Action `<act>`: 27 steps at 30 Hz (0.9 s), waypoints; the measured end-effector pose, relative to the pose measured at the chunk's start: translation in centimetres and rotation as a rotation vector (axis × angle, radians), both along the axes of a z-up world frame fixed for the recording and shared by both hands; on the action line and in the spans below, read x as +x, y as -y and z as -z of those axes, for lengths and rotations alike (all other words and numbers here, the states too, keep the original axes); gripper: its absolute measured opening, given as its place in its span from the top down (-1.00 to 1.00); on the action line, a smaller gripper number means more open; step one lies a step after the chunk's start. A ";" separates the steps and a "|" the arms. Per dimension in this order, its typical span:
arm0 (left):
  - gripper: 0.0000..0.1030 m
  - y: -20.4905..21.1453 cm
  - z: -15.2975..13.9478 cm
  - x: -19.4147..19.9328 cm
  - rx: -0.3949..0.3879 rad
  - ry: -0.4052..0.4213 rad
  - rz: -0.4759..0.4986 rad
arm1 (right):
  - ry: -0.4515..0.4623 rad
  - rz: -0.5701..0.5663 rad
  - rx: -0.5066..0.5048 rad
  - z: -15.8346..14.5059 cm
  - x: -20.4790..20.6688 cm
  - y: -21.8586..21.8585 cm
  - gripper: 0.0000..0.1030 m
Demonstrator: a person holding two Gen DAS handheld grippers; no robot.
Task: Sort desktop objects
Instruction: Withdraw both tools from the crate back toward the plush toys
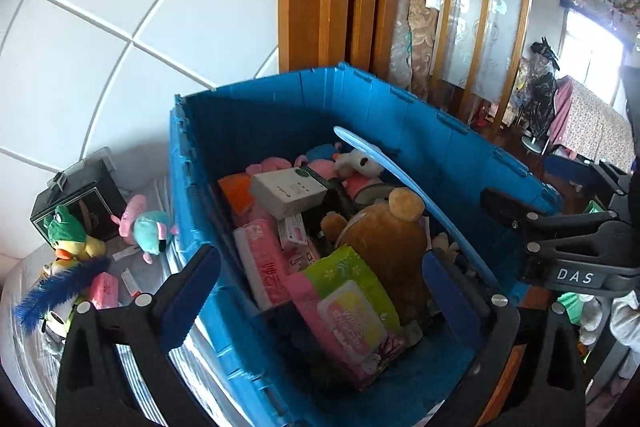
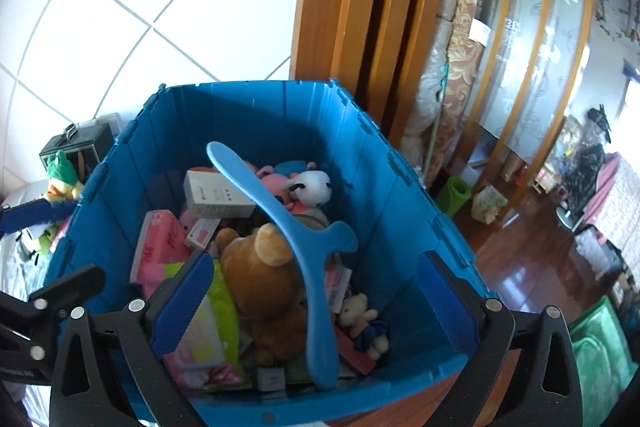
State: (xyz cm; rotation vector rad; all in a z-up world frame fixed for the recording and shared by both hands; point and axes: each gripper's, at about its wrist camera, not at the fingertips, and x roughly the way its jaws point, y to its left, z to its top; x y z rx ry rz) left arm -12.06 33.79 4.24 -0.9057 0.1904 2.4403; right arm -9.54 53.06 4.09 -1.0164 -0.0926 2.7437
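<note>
Crate: blue, filled with toys and packets.
Hanger: blue, atop brown bear inside crate.
Left gripper: above crate, jaws wide, empty.
Right gripper: above crate, jaws wide, empty.

Both wrist cameras look steeply down from close above the blue crate, facing its far wall and the tiled wall behind it. The left wrist view sits over the crate's left near corner, the right wrist view over its near edge, further right. They share the crate's interior.
</note>
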 end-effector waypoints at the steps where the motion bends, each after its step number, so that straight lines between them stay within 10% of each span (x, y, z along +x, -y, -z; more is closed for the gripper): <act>1: -0.99 0.9 -0.3 0.2 0.010 -0.018 -0.011 | -0.002 -0.003 0.000 -0.1 0.2 0.5 -0.99; 11: -0.99 15.1 -1.1 1.2 0.117 -0.154 -0.237 | -0.033 -0.125 0.008 -1.3 0.3 10.6 -0.99; 27: -0.99 39.6 8.9 -2.5 0.031 0.001 -0.624 | 0.013 -0.433 -0.092 2.9 -5.3 30.9 -1.00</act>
